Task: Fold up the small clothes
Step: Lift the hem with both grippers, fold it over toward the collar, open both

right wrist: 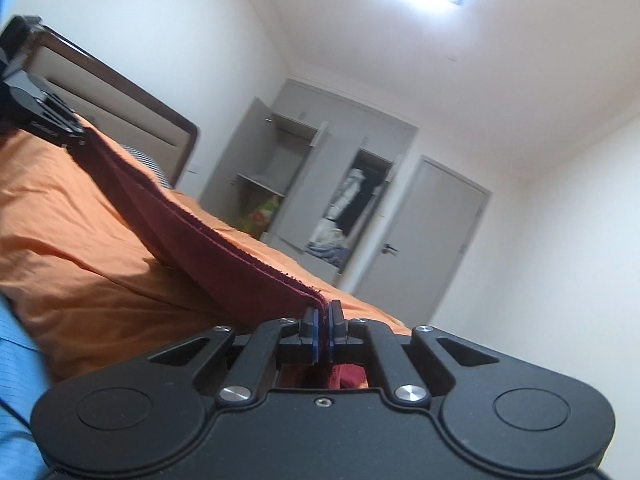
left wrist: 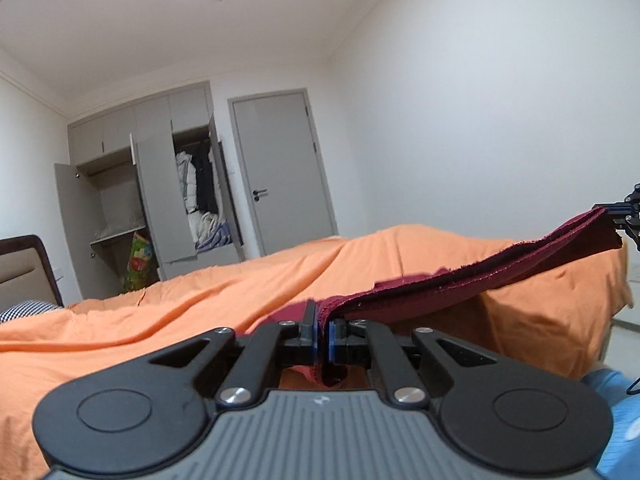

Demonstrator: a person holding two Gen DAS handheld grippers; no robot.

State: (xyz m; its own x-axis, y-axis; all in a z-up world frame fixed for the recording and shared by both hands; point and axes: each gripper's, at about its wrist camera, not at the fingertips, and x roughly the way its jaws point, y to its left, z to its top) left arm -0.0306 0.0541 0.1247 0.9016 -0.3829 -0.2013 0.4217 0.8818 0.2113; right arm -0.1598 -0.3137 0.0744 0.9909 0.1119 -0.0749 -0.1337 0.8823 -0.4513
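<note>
While both tongs are clenched on it, the dark red cloth [left wrist: 460, 284] hangs as a stretched band above the orange bed [left wrist: 200, 304], its long axis running from one pair of tongs to the other. In the left wrist view it starts at the lower centre of the frame, pinched between the blue pads of the left tongs [left wrist: 323, 336], and rises toward the right edge, where the right tongs [left wrist: 624, 216] grip its far end. At least two layers show along the upper edge, lying one on the other, with a rough, frayed hem. The band sags slightly in the middle and casts a shadow on the bedcover beneath it.

From the right wrist view the same cloth runs from the lower centre, where the right tongs are closed on its doubled end, up to the upper left of the frame, where the left tongs [right wrist: 76, 142] hold it. That camera is rolled, so the bed and the wardrobe [right wrist: 320, 188] lean steeply; the left camera sits nearly level, pointing across the bed toward the open wardrobe and a closed grey door [left wrist: 280, 172].

Below each pair of tongs a short tail of red fabric hangs down behind the linkage, mostly hidden. A light blue sleeve [left wrist: 616, 412] shows at the lower right of the left view, cut off by the frame. The hands themselves are out of sight.
</note>
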